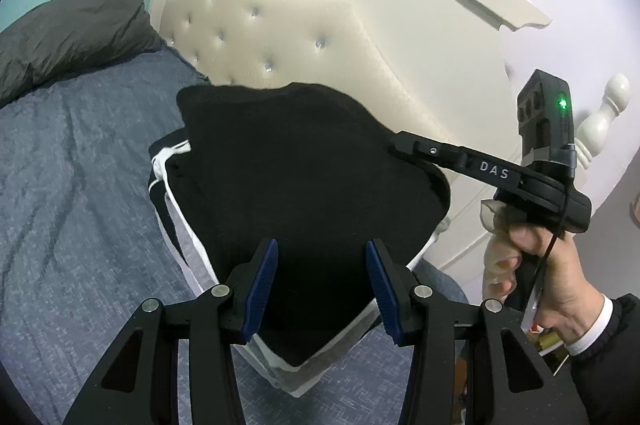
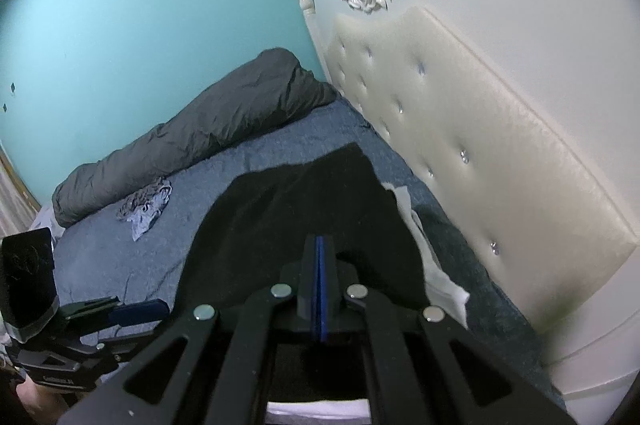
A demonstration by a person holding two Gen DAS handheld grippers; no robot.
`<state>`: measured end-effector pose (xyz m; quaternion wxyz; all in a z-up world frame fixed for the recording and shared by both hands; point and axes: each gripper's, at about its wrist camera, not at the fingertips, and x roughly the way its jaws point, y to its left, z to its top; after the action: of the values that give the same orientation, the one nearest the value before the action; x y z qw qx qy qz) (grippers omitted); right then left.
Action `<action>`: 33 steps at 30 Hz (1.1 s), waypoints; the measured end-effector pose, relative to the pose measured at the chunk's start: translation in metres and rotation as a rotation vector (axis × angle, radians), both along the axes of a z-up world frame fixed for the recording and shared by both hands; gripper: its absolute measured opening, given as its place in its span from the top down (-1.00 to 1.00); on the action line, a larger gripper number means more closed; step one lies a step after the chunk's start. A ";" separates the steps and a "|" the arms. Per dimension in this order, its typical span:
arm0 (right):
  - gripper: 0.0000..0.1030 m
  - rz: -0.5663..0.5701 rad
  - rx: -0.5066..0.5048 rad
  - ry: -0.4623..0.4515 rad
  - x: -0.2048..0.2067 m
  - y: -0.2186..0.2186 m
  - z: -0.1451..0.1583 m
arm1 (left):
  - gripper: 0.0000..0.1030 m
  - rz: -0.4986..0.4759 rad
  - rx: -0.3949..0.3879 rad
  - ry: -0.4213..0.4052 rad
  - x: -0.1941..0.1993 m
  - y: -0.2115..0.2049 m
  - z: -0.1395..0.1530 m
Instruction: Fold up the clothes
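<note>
A black, soft knit garment with white stripe trim point(image 1: 304, 185) fills the centre of the left wrist view, folded into a thick bundle on a bed covered by a blue-grey, crinkled sheet point(image 1: 80, 185). The left gripper point(image 1: 322, 289), black with ribbed blue pads, stands with its fingers partly apart at the lower centre, the bundle's near end lying between them; whether the pads press on it cannot be told. At the right of that view a hand with a white cuff and dark sleeve point(image 1: 548, 265) carries the right gripper point(image 1: 404, 141), whose tip meets the garment's right edge. In its own view its fingers point(image 2: 320, 265) are pressed together over the black cloth. A dark grey, puffy rolled duvet point(image 1: 72, 37) lies upper left, beside a cream tufted headboard with carved ornament point(image 1: 280, 33).
</note>
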<state>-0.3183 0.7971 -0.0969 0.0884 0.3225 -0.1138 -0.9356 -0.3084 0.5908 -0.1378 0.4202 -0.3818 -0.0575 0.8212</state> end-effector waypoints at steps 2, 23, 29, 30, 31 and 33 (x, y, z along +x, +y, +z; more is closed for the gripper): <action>1.00 -0.004 -0.001 0.005 0.003 0.000 0.004 | 0.03 -0.001 -0.001 0.006 0.002 -0.001 0.004; 0.97 -0.059 -0.016 0.017 0.039 -0.024 0.021 | -0.04 0.061 -0.019 0.048 0.023 -0.053 0.039; 0.93 -0.089 -0.027 0.011 0.053 -0.032 0.023 | -0.10 0.077 -0.028 0.055 0.033 -0.071 0.044; 0.92 -0.091 -0.025 0.012 0.056 -0.034 0.024 | -0.11 0.080 -0.031 0.055 0.035 -0.074 0.045; 0.91 -0.095 -0.025 0.014 0.059 -0.035 0.025 | -0.11 0.082 -0.032 0.055 0.036 -0.077 0.045; 0.87 -0.105 -0.028 0.017 0.067 -0.038 0.027 | -0.12 0.089 -0.031 0.056 0.040 -0.084 0.047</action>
<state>-0.2518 0.7587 -0.0696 0.0447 0.3066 -0.1426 -0.9400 -0.2682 0.5070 -0.0903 0.3787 -0.3622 -0.0501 0.8502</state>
